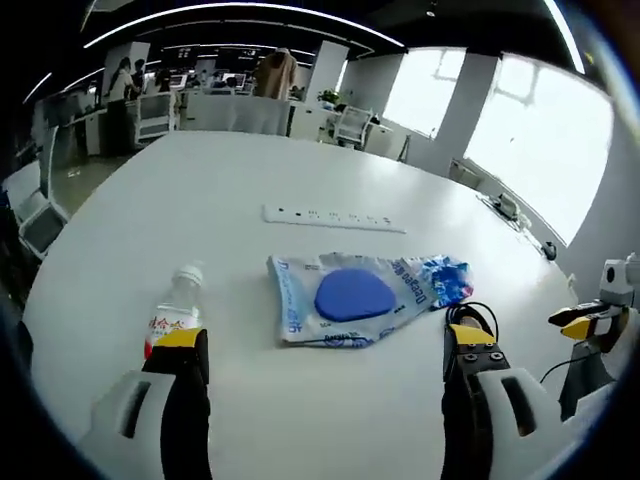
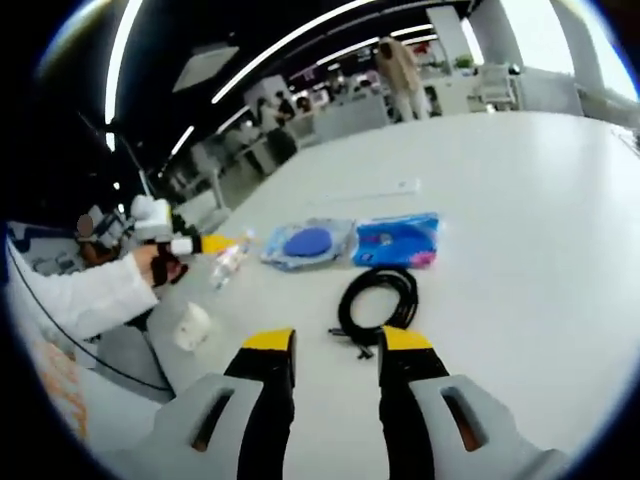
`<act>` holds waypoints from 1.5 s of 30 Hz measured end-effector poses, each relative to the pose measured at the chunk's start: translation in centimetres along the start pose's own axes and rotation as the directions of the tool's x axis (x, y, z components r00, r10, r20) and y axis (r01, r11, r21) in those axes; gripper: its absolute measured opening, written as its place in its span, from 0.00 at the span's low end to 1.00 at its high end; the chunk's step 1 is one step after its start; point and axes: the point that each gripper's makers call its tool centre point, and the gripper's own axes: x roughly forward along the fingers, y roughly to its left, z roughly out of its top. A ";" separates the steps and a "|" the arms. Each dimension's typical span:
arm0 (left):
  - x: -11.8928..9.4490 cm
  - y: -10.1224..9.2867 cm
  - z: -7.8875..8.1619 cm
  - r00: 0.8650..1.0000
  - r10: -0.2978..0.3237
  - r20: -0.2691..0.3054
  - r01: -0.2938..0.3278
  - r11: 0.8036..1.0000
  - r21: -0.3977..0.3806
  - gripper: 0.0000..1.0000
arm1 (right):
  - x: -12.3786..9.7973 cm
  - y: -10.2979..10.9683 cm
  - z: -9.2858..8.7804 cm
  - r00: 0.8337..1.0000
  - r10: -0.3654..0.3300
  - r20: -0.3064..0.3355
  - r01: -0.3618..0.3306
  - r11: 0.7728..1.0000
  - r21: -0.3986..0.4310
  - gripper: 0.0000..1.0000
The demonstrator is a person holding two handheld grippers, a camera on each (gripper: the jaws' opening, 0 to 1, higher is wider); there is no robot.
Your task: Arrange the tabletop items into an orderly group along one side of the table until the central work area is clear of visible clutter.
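I hold both tools above the white table (image 1: pixel 200 190), and I take the clear bag with the blue disc (image 1: pixel 352 297) as my landmark, since it lies out in the middle of the surface. My left gripper (image 1: pixel 325 350) is spread wide with nothing between its jaws, hovering just short of the bag; the water bottle (image 1: pixel 176 308) lies just beside the bag, touching or nearly touching my near jaw, so I judge it is my closest pick. Beyond the bag lies a white power strip (image 1: pixel 333 217). My right gripper (image 2: pixel 338 350) is also parted and empty, its jaws aimed at the coiled black cable (image 2: pixel 378 303), which sits just in front of the bag and the blue printed packet (image 2: pixel 397 241) beside it. A roll of white tape (image 2: pixel 192 325) rests well apart from the bag, near the table edge. Nothing is grouped to one side yet.
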 end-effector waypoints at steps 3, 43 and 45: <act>-1.1 0.0 -0.6 1.000 -0.014 0.007 0.014 1.000 0.023 1.00 | -0.6 0.1 -0.2 1.000 0.003 0.007 -0.003 1.000 0.007 0.32; -5.3 3.5 -4.1 0.996 0.047 -0.070 -0.046 0.999 0.018 0.93 | 0.0 0.2 -1.3 1.000 -0.005 -0.020 0.006 0.999 0.043 0.28; -5.8 3.9 -4.6 0.996 0.063 -0.069 -0.063 0.998 0.009 0.93 | 0.2 0.2 -1.4 1.000 -0.003 -0.022 0.004 0.999 0.046 0.28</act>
